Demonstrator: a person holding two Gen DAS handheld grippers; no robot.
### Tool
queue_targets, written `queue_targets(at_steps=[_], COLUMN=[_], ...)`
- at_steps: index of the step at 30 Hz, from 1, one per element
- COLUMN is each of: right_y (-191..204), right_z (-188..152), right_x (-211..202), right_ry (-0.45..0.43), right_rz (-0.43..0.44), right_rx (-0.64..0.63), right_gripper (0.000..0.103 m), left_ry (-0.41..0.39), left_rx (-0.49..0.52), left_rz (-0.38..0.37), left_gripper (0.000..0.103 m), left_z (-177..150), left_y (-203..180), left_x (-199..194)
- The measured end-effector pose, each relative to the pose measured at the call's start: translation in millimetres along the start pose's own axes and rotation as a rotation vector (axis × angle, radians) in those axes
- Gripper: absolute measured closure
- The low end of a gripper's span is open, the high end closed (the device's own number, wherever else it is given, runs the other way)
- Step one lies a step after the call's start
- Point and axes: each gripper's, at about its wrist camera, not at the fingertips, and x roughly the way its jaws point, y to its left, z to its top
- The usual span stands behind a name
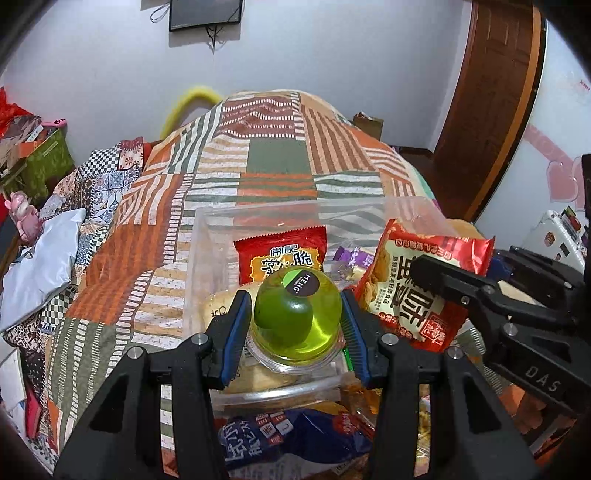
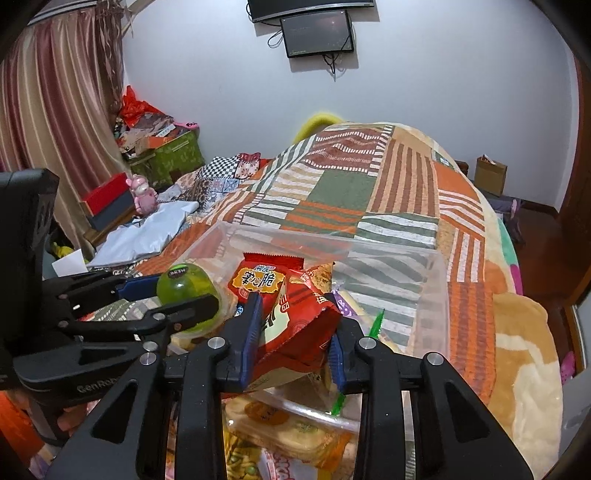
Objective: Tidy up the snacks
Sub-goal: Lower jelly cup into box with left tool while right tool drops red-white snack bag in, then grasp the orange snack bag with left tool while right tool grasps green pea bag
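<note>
Now, left tongs: we grip the green jelly cup above the clear bin.
Right tongs: we pinch the red snack packet.
Handling: cup likely smooth, slippery; packet likely light, crushable.

Clear bin stands open-topped; snack packets crowd its floor at twelve o'clock, patchwork bedspread bare at ten

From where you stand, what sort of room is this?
Most likely a bedroom: a bed under a patchwork quilt, a wall-mounted screen, and striped curtains at the side.
</note>
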Motion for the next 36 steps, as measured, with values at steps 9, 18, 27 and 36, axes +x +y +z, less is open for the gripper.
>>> queue_targets(at_steps=[9, 18, 27, 36], right_y=[3, 1, -1, 5], right_z=[-1, -6, -11, -35], right_x=[1, -15, -41, -71], right_ry=[0.011, -0.008, -0.033, -0.046], right_rz=[-0.053, -0.092, -0.1, -0.099], right_rx=[-0.026, -0.04, -0.041, -0.041], right_gripper=[0.066, 0.042, 0.041, 0.034], left_ry=[-0.005, -0.038, -0.096, -0.114], left_rx=[0.006, 0.004, 0.018, 0.062], left_rz=[0.01, 0.012, 0.036, 0.05], left_gripper=[0.055, 0.05, 0.036, 0.023], left_z=[0, 2, -6, -34], left_y=[-3, -5, -8, -17], left_x=[5, -17, -53, -81])
